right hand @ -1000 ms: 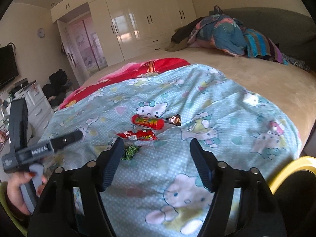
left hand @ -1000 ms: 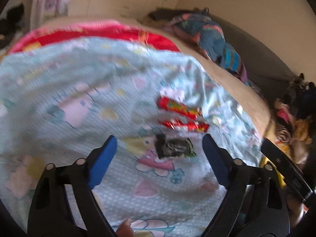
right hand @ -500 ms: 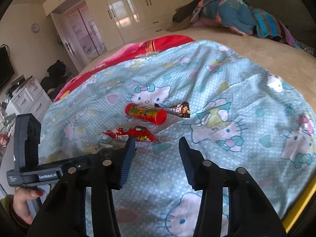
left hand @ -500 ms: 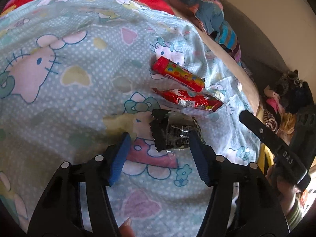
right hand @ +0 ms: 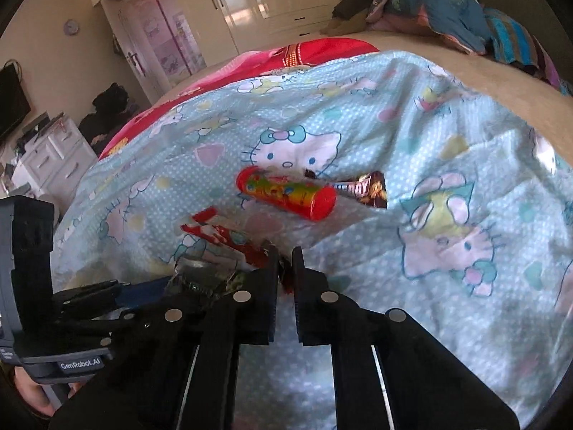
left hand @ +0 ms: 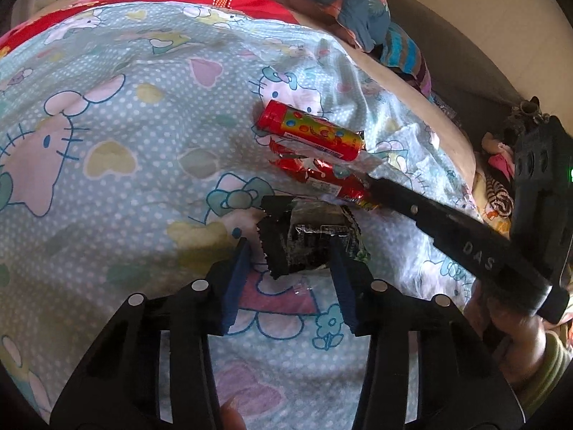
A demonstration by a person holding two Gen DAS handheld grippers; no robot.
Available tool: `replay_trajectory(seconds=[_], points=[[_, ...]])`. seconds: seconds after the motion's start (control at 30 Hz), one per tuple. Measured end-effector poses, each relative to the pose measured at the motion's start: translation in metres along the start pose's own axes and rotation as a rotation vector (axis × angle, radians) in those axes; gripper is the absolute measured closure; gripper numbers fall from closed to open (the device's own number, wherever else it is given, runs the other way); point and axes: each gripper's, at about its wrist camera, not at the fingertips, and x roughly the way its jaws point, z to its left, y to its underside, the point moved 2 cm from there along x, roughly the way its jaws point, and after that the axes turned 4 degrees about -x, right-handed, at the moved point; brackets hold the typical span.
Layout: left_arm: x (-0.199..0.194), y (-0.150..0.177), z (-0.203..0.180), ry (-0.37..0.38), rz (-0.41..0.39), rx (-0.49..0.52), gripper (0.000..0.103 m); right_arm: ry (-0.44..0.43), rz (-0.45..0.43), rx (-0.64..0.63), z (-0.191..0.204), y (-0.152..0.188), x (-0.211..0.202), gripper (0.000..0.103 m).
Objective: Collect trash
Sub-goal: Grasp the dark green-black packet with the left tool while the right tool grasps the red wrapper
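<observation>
Candy tube (left hand: 311, 132) behind foil wrapper (left hand: 322, 175), crumpled packet (left hand: 304, 238) nearest, all on the blanket (left hand: 125, 186).

From my seat, brown chocolate wrapper (right hand: 370, 188) half hidden behind the candy tube (right hand: 286, 193), red wrapper (right hand: 229, 242) end lost between my right claw (right hand: 285, 268), dark wrapper (left hand: 308, 238) print too blurred to read, dresser (right hand: 46, 165) cut by the edge.

Cartoon-cat blanket (right hand: 412, 150) covers the bed centre. Red blanket (right hand: 311, 50) at 12 o'clock, rumpled clothing (right hand: 437, 3) at 1, white drawers (right hand: 53, 157) at 9.
</observation>
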Motion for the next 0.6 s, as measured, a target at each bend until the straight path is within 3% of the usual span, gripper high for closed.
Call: replay_trajectory(seconds=[0.27,0.6], points=[[-0.006,0.001,0.003,0.059,-0.029,-0.026,0.085,-0.004,-0.109,0.049,0.008,0.023,-0.040,0.100],[-0.051,-0.001,-0.014,-0.005,-0.195,0.048,0.094,0.018,-0.206,0.123,-0.007,0.037,-0.095,0.100]])
